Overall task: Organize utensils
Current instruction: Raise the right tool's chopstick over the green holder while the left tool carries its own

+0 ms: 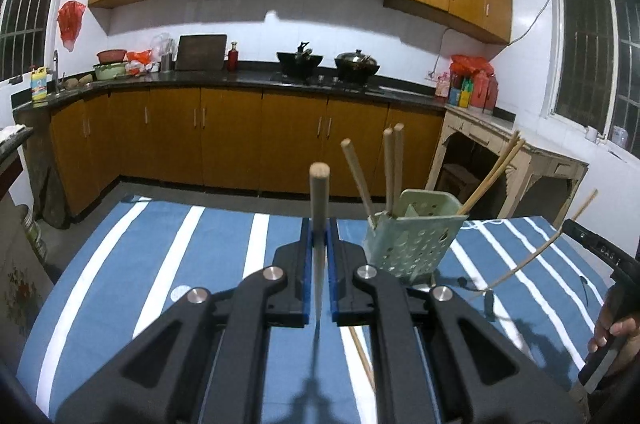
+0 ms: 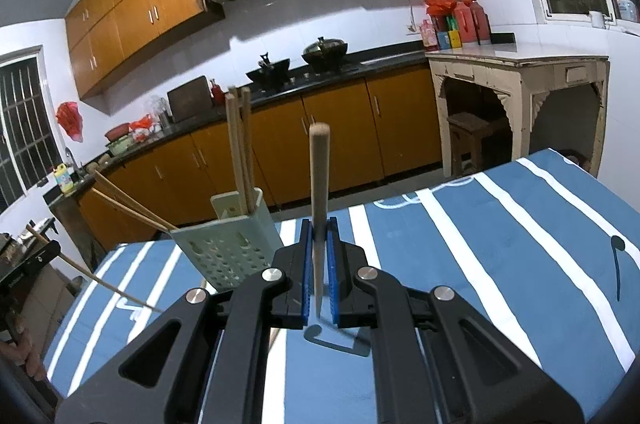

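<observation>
Each claw is pinching one chopstick, and the move ahead seems to turn on how each stick stands to the green perforated holder point(image 1: 408, 236). The left gripper point(image 1: 319, 236) clamps its chopstick point(image 1: 319, 200) upright between the blue pads, thick end up; the holder stands just to its right and slightly farther off on the striped tablecloth point(image 1: 160, 264). The right gripper point(image 2: 319, 240) grips its own chopstick point(image 2: 319, 184) the same way, with the holder point(image 2: 228, 244) to its left (about equally near). One more chopstick point(image 1: 362, 352) lies flat on the cloth.
</observation>
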